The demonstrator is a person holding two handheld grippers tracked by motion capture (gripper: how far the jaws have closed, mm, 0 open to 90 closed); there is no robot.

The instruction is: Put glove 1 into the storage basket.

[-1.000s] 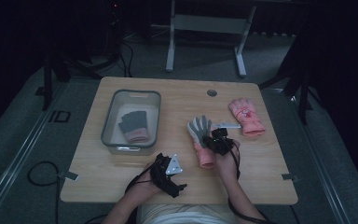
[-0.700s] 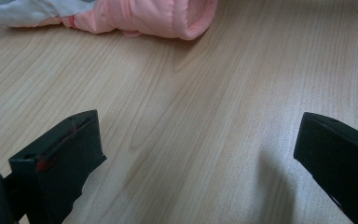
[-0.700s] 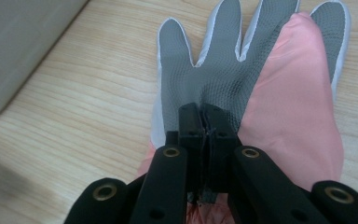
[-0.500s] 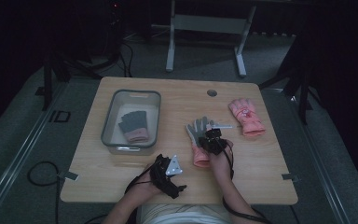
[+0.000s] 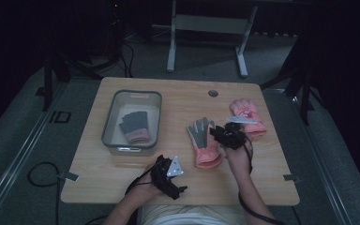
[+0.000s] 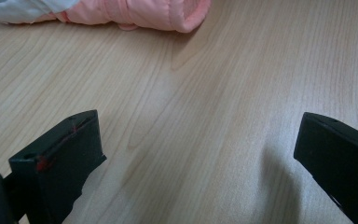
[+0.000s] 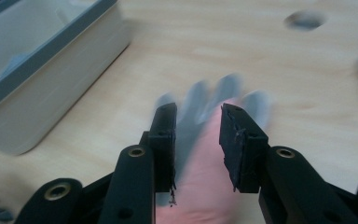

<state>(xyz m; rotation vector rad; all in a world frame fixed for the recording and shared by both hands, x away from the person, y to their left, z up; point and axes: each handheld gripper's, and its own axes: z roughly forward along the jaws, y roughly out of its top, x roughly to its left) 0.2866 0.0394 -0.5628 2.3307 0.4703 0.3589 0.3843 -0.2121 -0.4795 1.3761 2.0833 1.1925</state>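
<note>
Right gripper (image 5: 221,132) hovers over the pink-and-grey glove (image 5: 203,143), jaws just opening, parted a little, nothing pinched; the glove lies flat mid-table beneath them. Left gripper (image 5: 177,186) rests near the front edge of the table (image 5: 178,101), jaws wide apart, empty, the glove's cuff (image 6: 168,14) ahead of it. Grey bin (image 5: 108,126) at left holds another glove (image 5: 134,126). A second pink glove (image 5: 246,112) lies near the right edge. Bare wood between bin and glove. Round hole (image 5: 213,93) near the far edge. Dark room, grey carpet around.
</note>
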